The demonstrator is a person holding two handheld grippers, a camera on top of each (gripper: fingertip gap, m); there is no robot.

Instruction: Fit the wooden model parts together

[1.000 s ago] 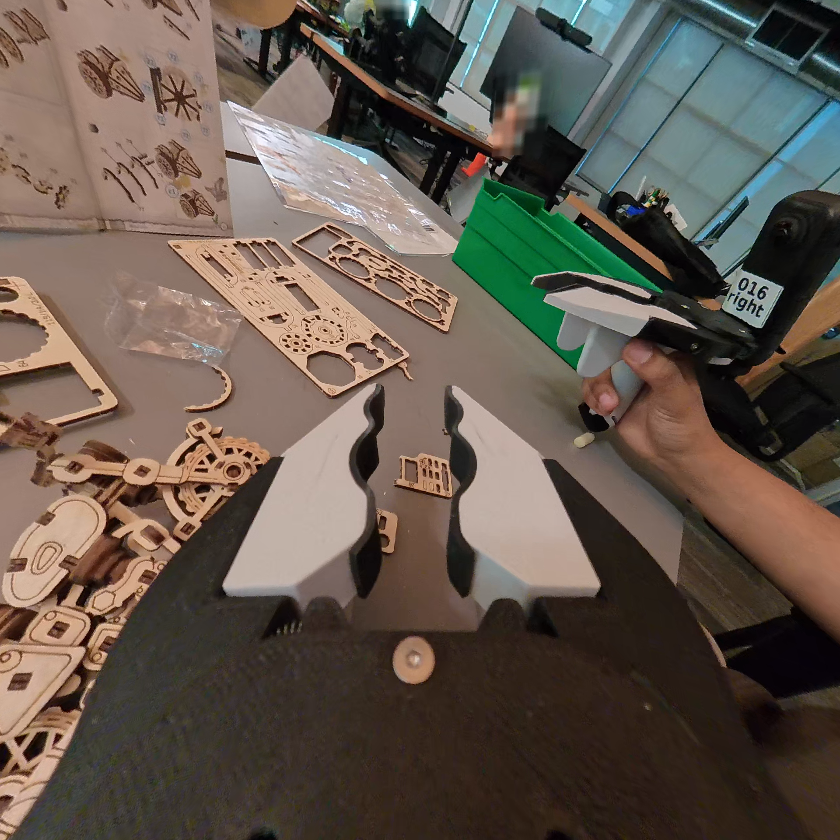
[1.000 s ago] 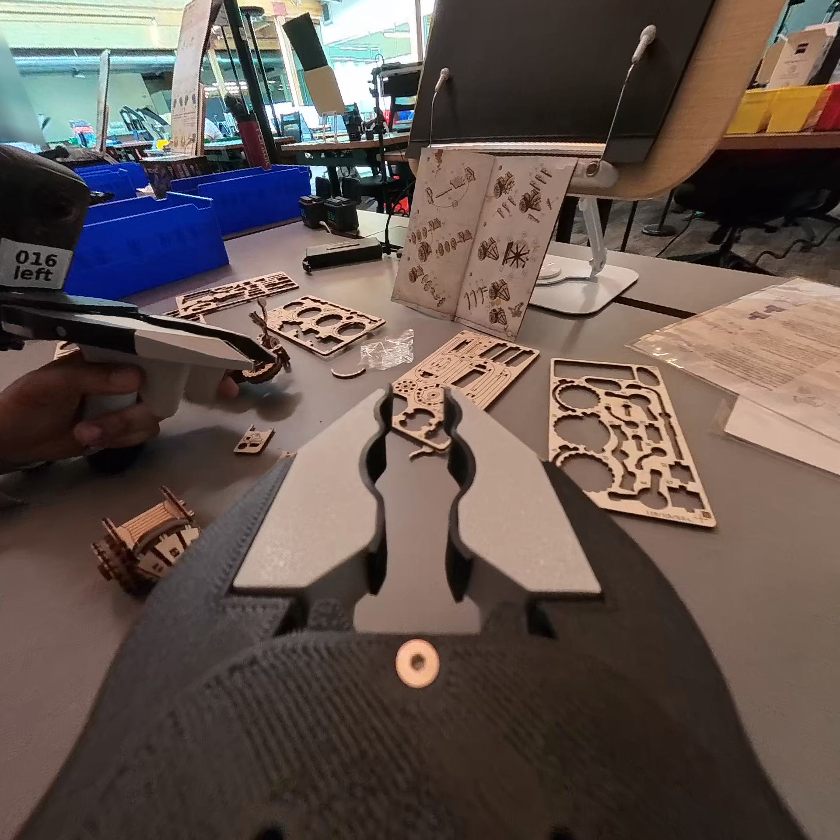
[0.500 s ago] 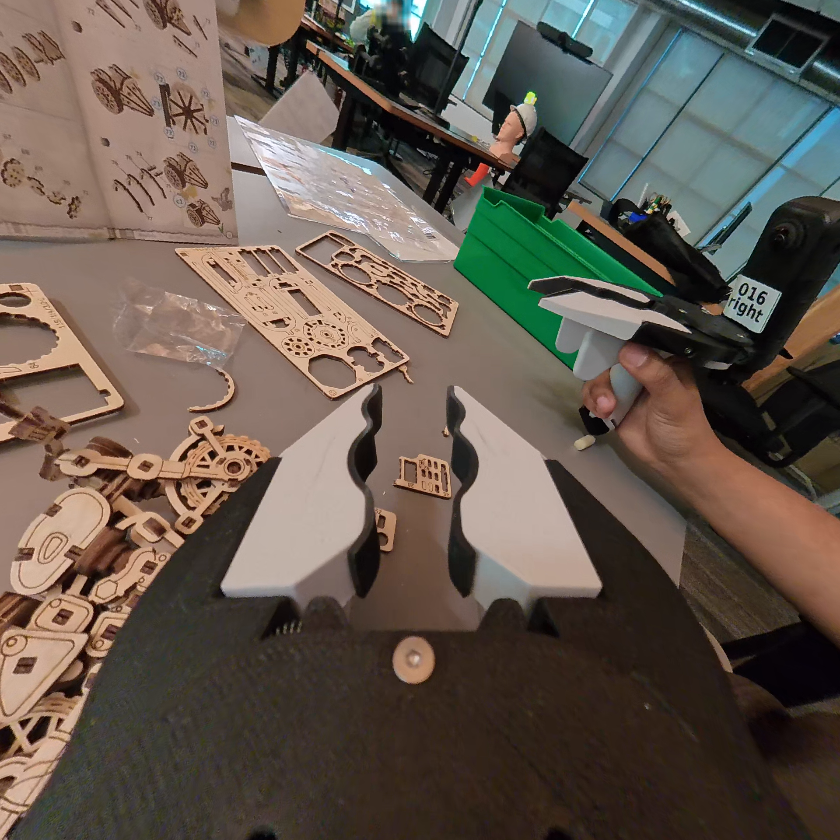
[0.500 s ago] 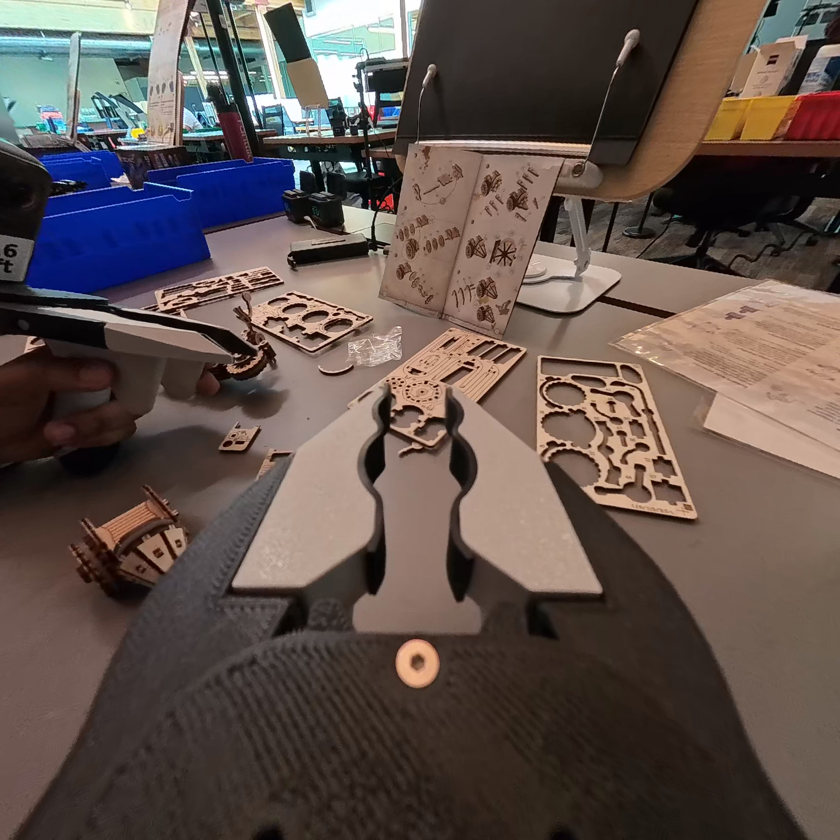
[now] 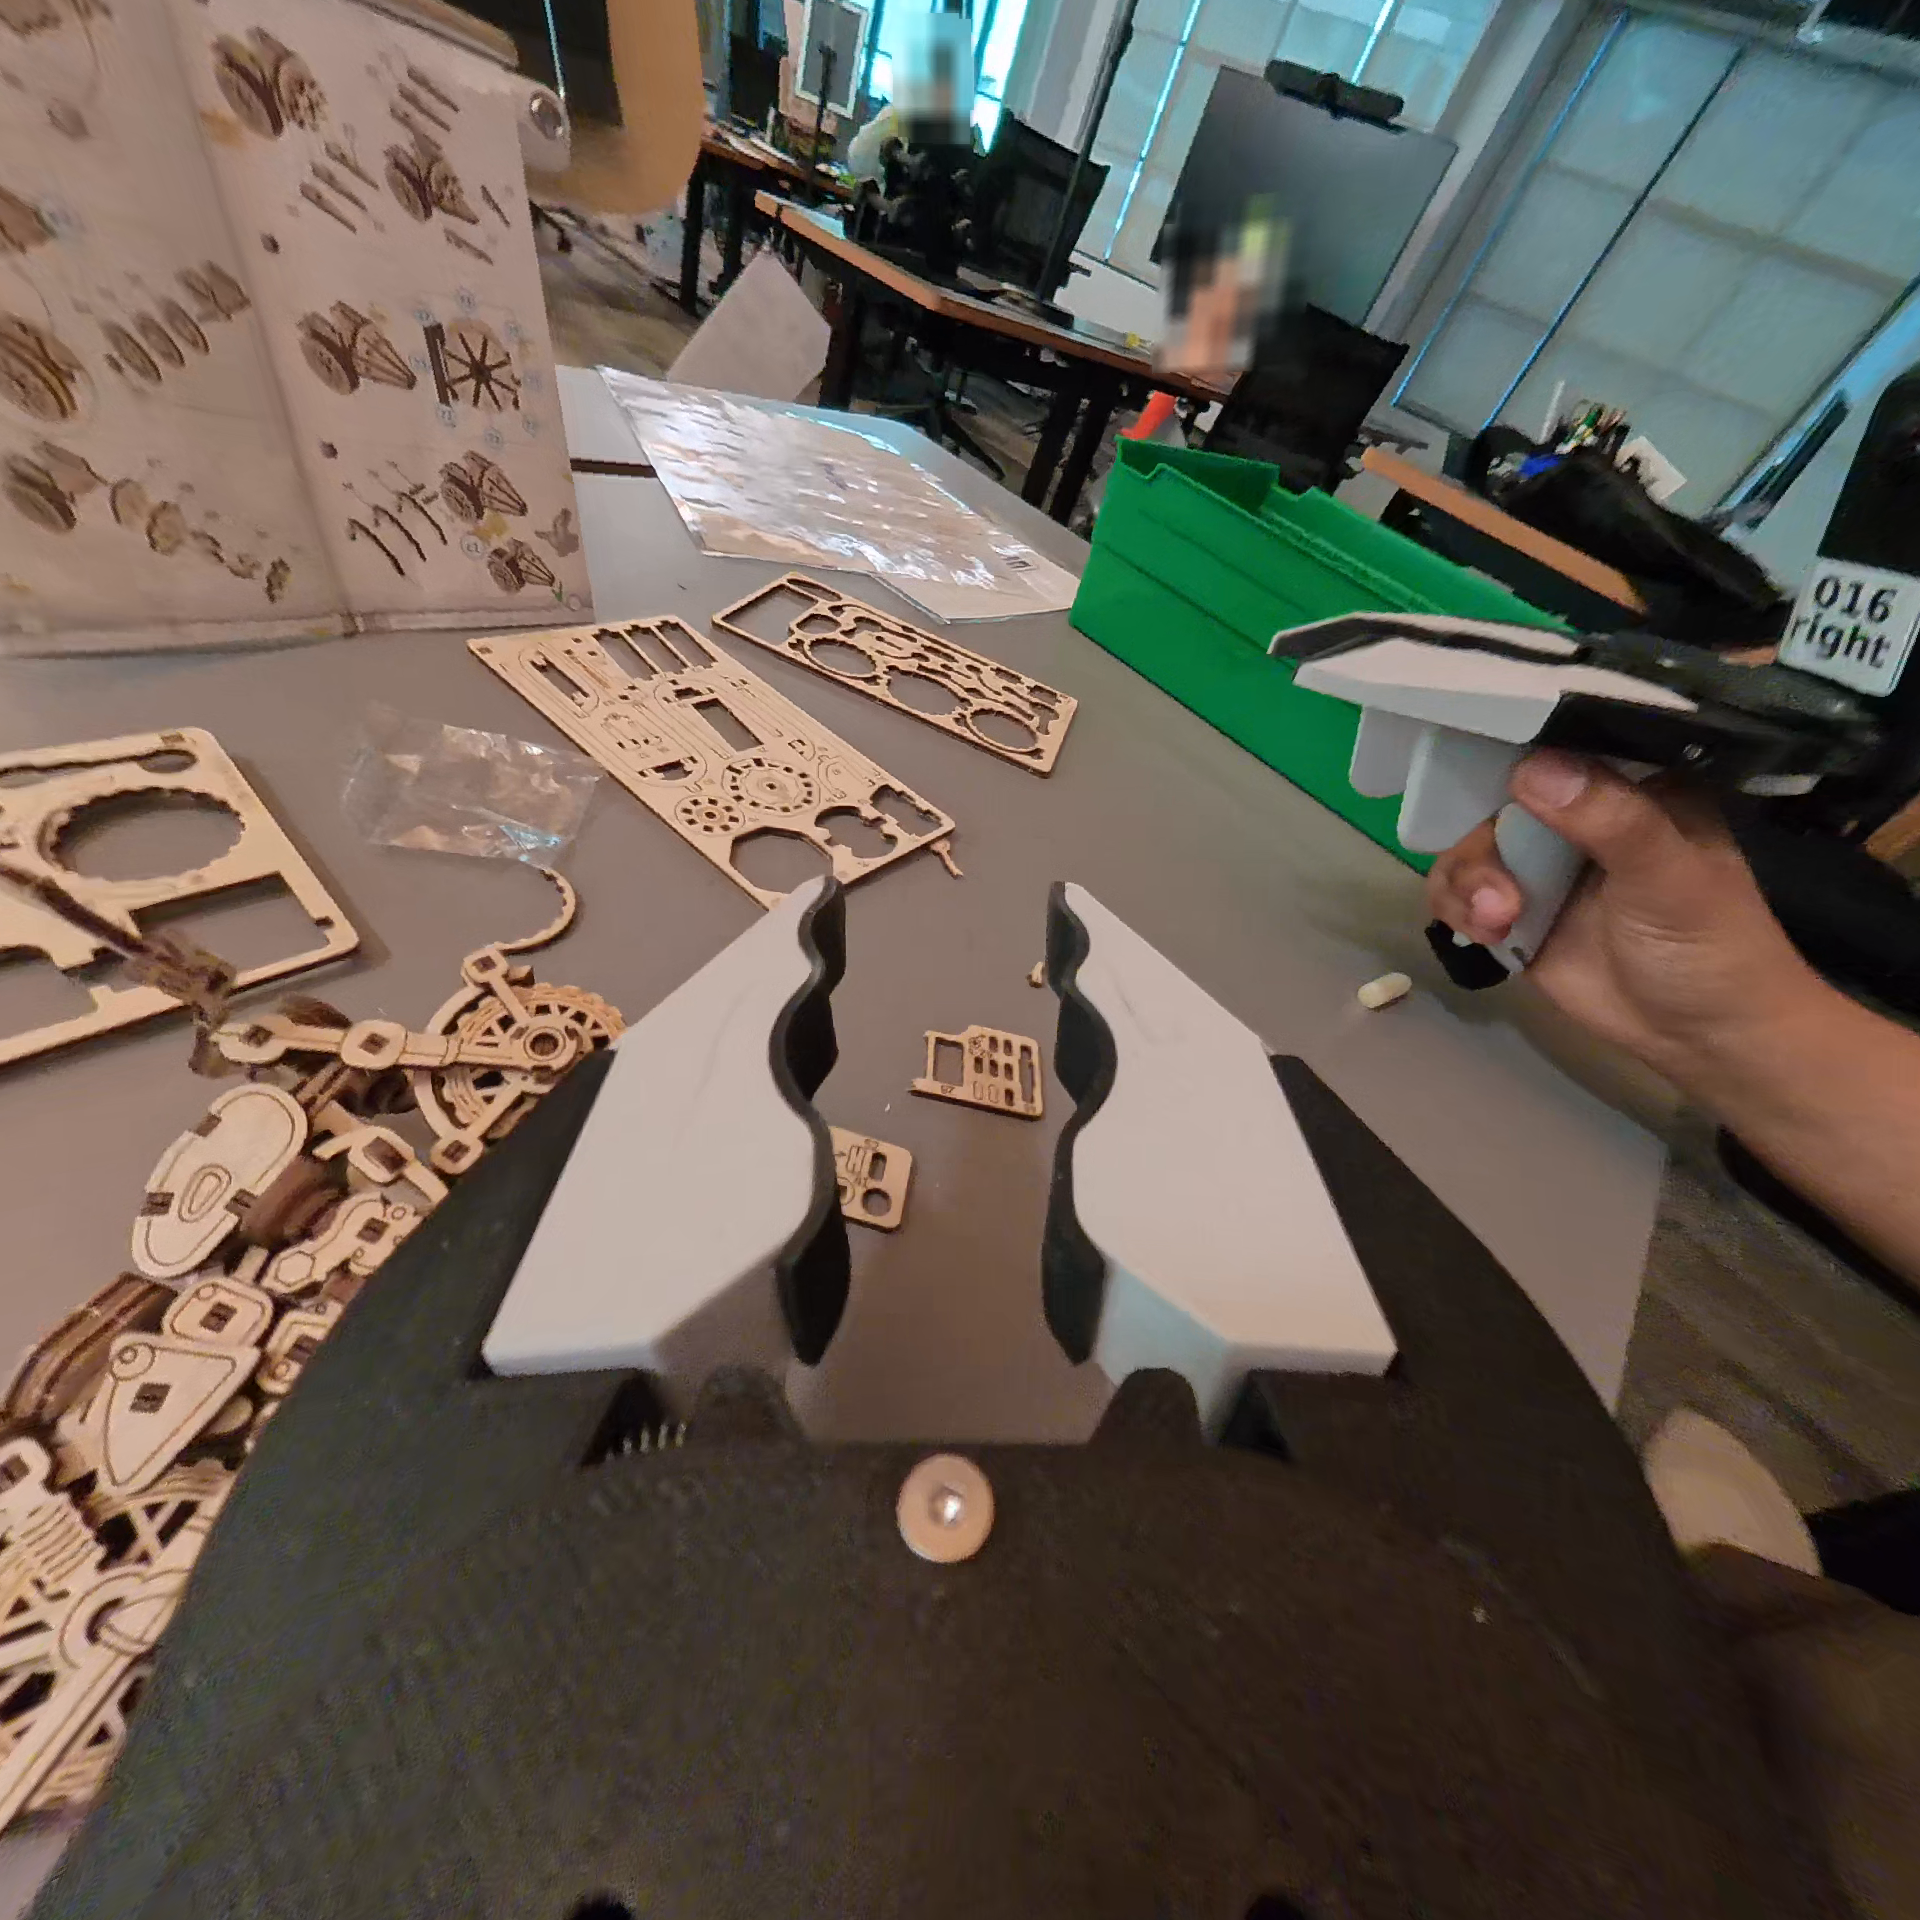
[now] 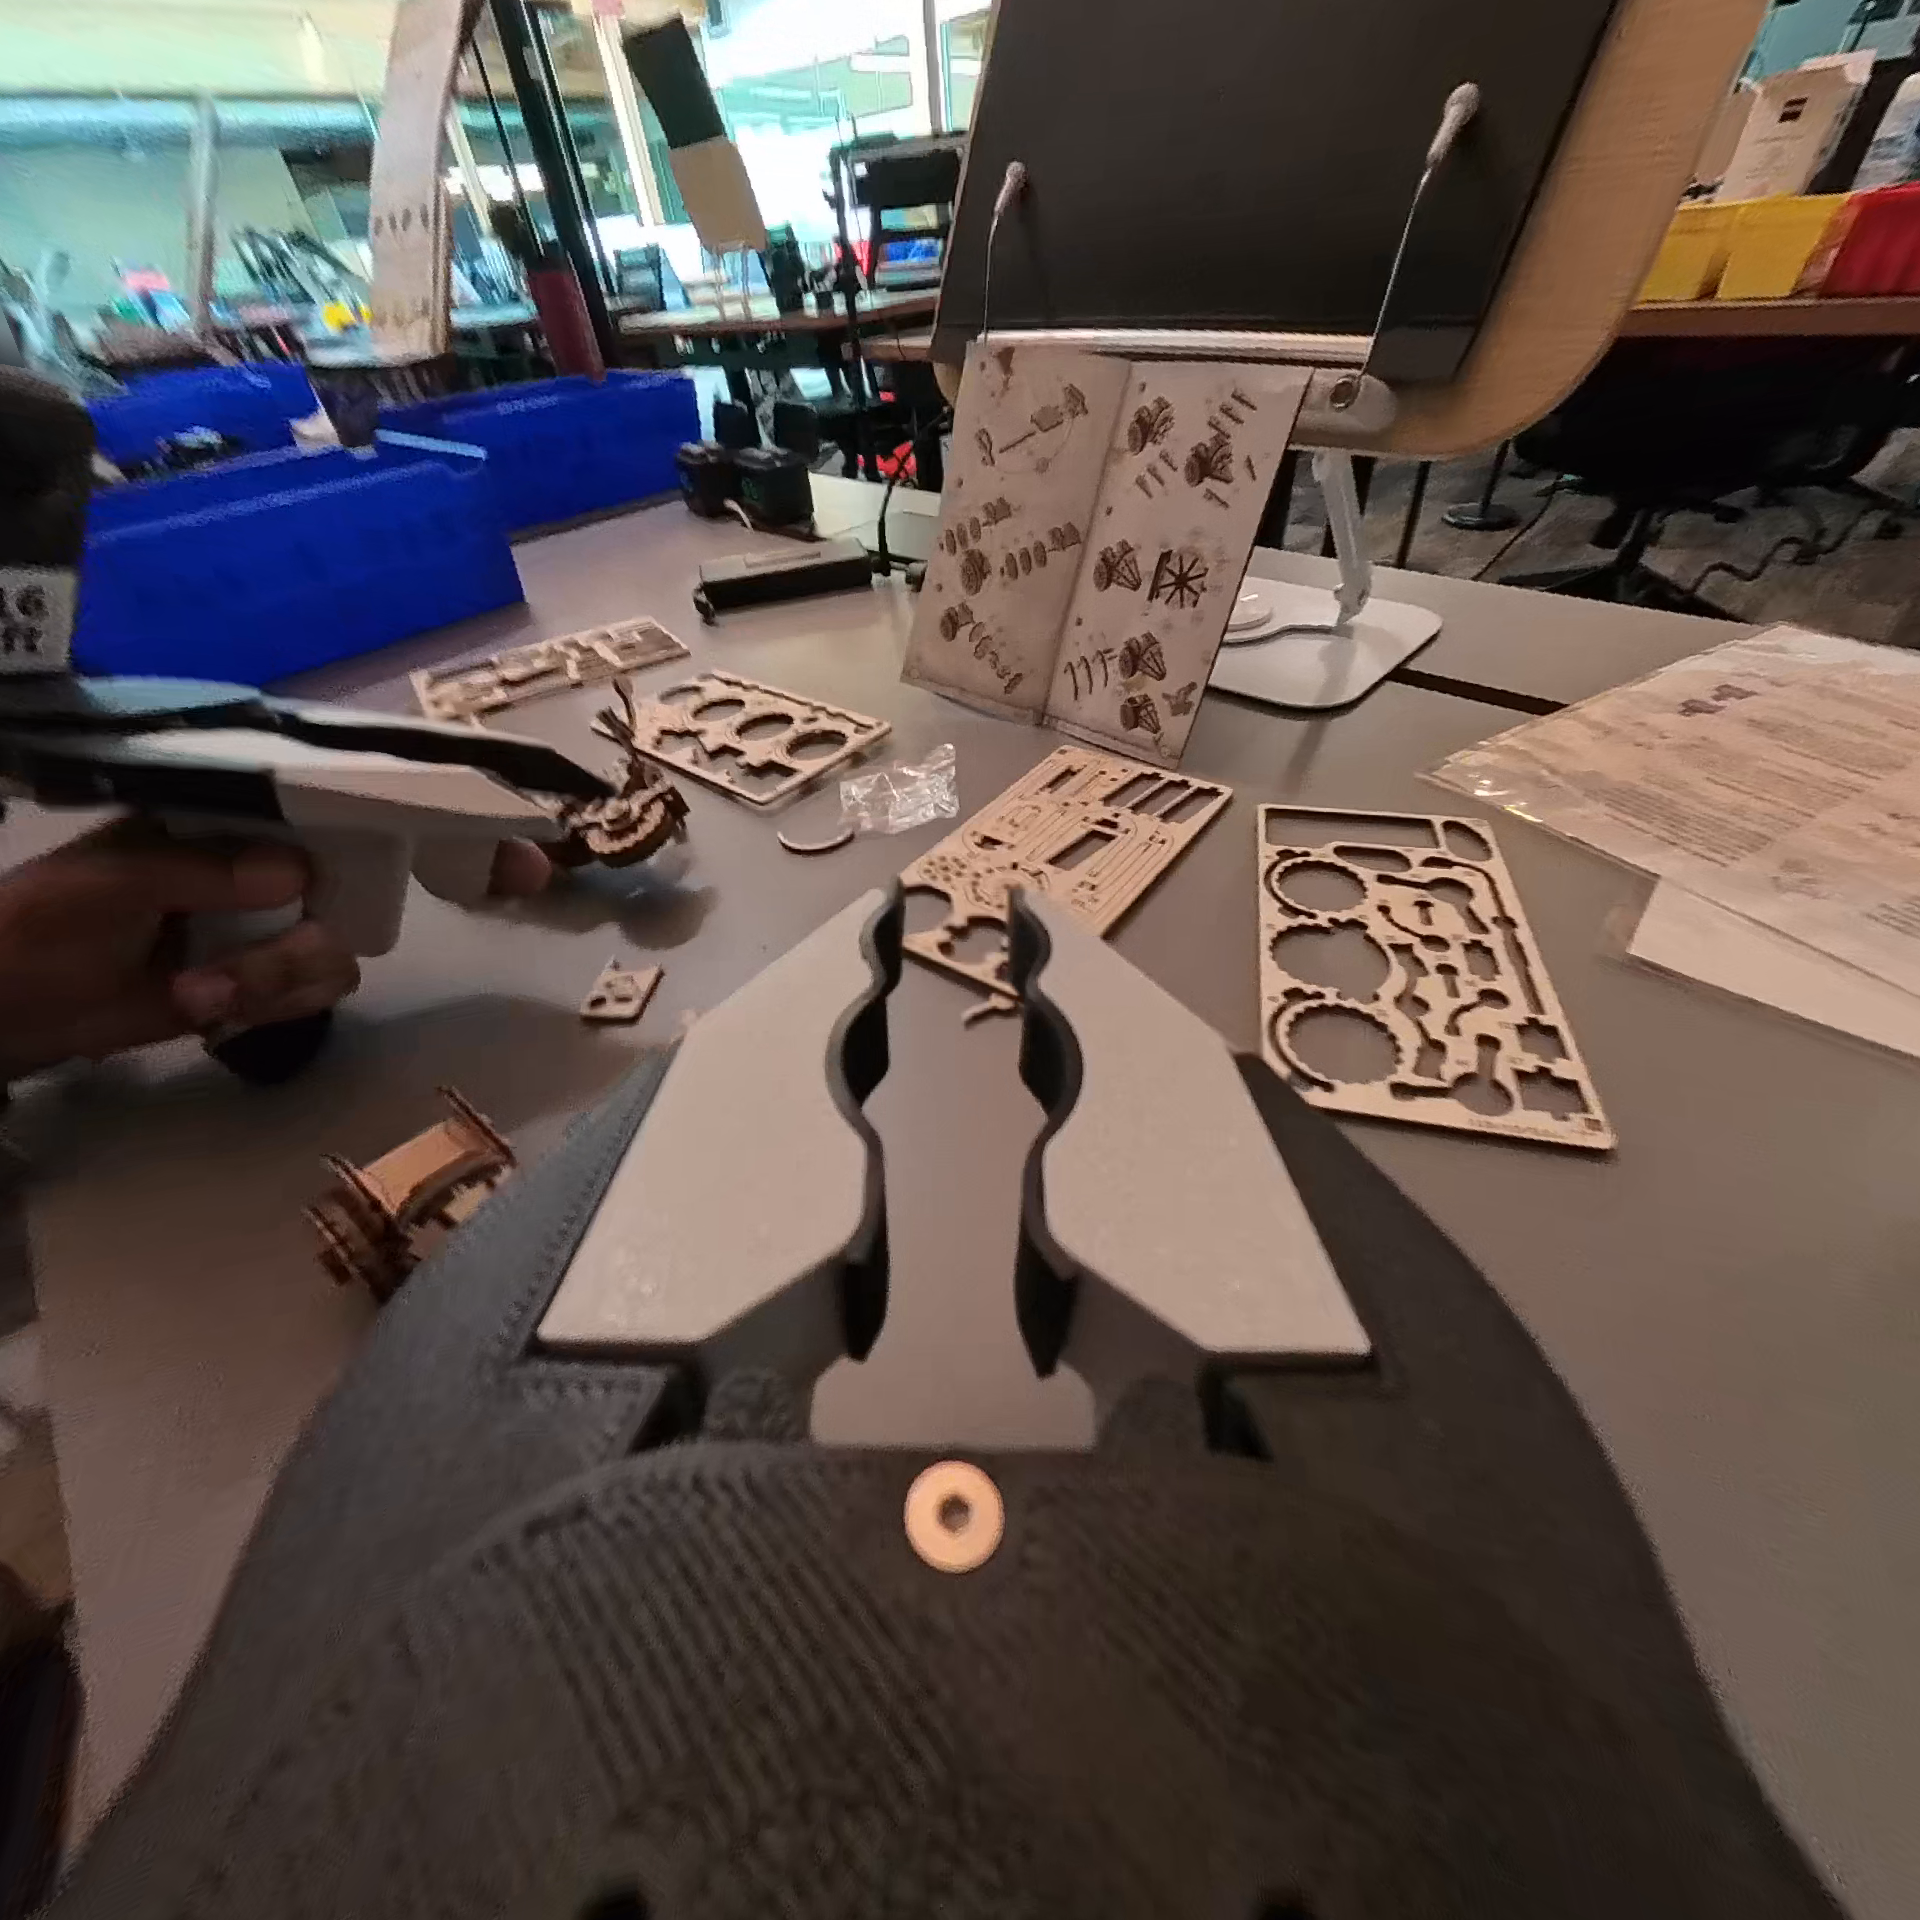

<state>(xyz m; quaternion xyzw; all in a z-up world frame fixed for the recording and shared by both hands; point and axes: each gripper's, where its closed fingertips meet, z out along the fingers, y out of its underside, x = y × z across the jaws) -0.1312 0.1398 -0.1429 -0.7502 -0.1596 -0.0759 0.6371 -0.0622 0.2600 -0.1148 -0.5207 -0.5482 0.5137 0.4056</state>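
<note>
my left claw (image 5: 940, 914) sits low over the grey surface (image 5: 1195, 862) with its fingers spread and nothing between them. just ahead, in the gap, lie two small flat wooden pieces: the nearer tab (image 5: 873, 1179) half tucked under the left finger, and the slotted panel (image 5: 982, 1070) a little beyond it. both are thin and lie flush on the surface, so i expect a pinch from this angle could skid them away or scrape the fingertips without getting under an edge. the heap of loose cut parts (image 5: 208, 1226) at my left is close enough that a sideways sweep could scatter it or snag the geared linkage (image 5: 499, 1039).

my right claw (image 6: 956, 914) is also parted, though less widely, and empty, held above the surface and pointing at the punched wooden sheet (image 6: 1060, 842). a part-built wooden block (image 6: 416, 1195) stands at its lower left, well apart from the fingers (easy to knock over if i swing across without looking).

in the right wrist view the left claw appears near a dark gear assembly (image 6: 623, 816), but i cannot tell whether they touch.

farther off, the clear plastic bag (image 5: 468, 790) and the empty frames (image 5: 904, 665) could slide if bumped. the instruction booklet (image 6: 1101, 551) stands propped against the stand; a careless reach might topple it onto the sheets. the green bin (image 5: 1247, 634) sits at the edge, out of the way.
</note>
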